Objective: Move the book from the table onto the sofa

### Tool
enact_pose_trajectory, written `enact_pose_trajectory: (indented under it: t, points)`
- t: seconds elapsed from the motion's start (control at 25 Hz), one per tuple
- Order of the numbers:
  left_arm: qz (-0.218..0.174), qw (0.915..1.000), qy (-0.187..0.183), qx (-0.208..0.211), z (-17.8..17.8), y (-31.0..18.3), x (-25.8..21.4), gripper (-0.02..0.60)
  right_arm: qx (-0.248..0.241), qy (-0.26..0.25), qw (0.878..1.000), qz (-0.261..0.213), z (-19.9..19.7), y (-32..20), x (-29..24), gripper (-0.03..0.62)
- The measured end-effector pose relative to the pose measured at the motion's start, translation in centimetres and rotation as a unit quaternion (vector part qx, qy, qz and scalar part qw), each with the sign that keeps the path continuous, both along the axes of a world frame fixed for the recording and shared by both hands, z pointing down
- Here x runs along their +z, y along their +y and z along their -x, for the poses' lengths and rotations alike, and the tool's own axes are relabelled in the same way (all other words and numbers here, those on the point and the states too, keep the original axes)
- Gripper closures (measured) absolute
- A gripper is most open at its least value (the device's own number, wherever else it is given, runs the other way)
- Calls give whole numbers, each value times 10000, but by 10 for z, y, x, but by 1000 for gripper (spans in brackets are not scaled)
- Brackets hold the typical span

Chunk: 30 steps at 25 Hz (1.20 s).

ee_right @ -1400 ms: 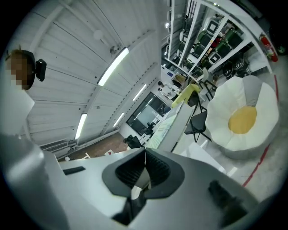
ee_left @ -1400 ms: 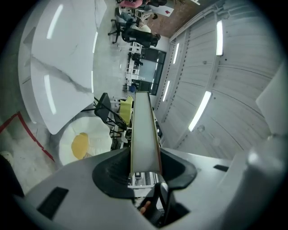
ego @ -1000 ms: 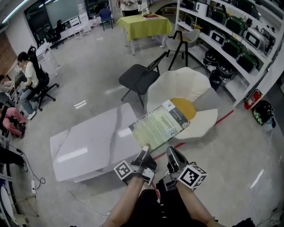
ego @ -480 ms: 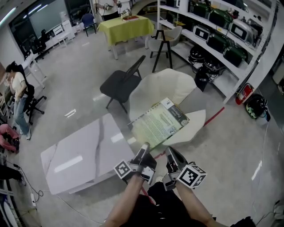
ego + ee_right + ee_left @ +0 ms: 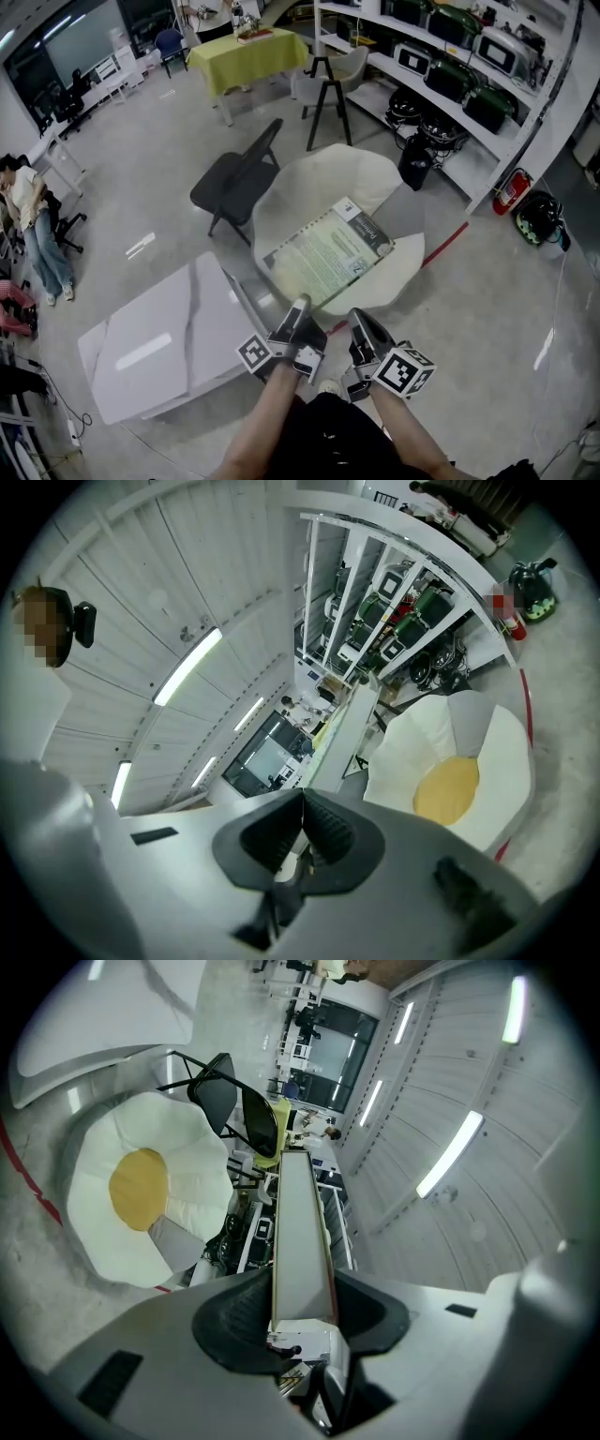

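Left tongs (image 5: 300, 307) and right tongs (image 5: 357, 321) clamp the book (image 5: 328, 255) above the sofa (image 5: 323, 178), off the bench (image 5: 150, 342); setting it down remains.

A low white table (image 5: 159, 342) with a glossy top stands on the grey polished floor (image 5: 159, 187), ahead of you and to your left. Just beside its right corner sits the sofa (image 5: 314, 183), a floor cushion shaped like a fried egg, with a white lobed edge and a yellow round centre (image 5: 139, 1189). A red line (image 5: 452, 244) runs across the floor by the sofa's right side. Behind the sofa, a black folding chair (image 5: 234, 183) stands on the floor. Farther off, a table with a yellow-green cloth (image 5: 246, 58) holds small items too distant to identify. White shelving (image 5: 441, 70) along your right carries rows of dark appliances.
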State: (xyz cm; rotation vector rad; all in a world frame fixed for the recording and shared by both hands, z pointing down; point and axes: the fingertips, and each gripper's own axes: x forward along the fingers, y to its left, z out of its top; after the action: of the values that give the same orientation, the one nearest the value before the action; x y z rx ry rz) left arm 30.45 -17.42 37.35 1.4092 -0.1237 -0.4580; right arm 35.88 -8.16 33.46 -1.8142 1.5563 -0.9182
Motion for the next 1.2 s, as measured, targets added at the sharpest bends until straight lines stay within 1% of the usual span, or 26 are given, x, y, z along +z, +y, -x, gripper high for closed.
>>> enact_pose_trajectory:
  t: [0.16,0.32,0.48,0.72,1.0,1.2]
  points:
    - [-3,9999,-112,113,-7,-7,11,408,162,-46,9999,33,-8,-2,11,583]
    - [38,9995,-240,221,-19,-23,31,408,256,-104,9996,43,-18,-16,23,583]
    - [138,9989,-353,269,-55,-45,56,408,323,-142,9993,100,-54,-35,36,583]
    - [246,9976,-540,366,-103,-91,100,408,432,-292,9985,136,-106,-78,66,583]
    - [273,9955,-746,507,-152,-138,165,408,496,-509,9971,280,-159,-135,131,583]
    - [423,9947,-810,476,-178,-171,229,408,526,-689,9954,398,-190,-173,193,583]
